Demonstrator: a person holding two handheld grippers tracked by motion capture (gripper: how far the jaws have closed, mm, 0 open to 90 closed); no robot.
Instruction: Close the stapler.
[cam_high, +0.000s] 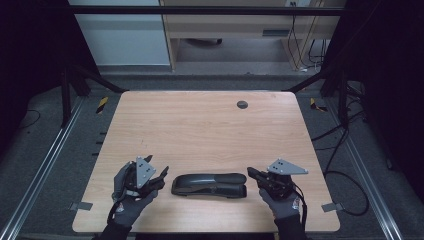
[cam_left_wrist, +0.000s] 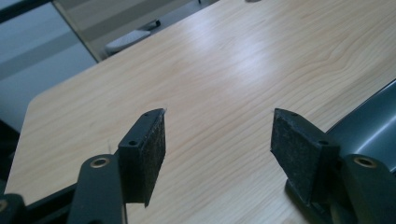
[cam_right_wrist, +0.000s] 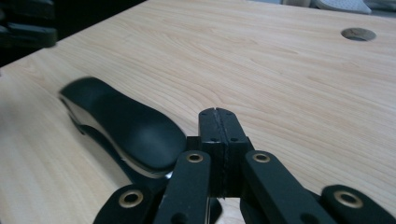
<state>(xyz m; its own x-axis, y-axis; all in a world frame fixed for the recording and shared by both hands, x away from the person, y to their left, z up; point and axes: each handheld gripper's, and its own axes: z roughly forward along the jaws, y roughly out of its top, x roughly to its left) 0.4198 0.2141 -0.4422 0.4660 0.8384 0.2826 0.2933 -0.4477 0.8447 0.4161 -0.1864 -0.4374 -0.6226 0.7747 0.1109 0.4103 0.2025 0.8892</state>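
stapler: rigid, weighty, slick top, I'd grip mid-body | left gripper at its left end, jaws wide, empty | right gripper at its right end, jaws closed, empty

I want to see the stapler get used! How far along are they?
Nothing looks done yet. The stapler lies flat on the table, untouched. The left gripper is open beside one end, with nothing between its pads. The right gripper is shut and empty at the other end. Grabbing and using the stapler are left.

Stapler on table – btwn left gripper, right gripper
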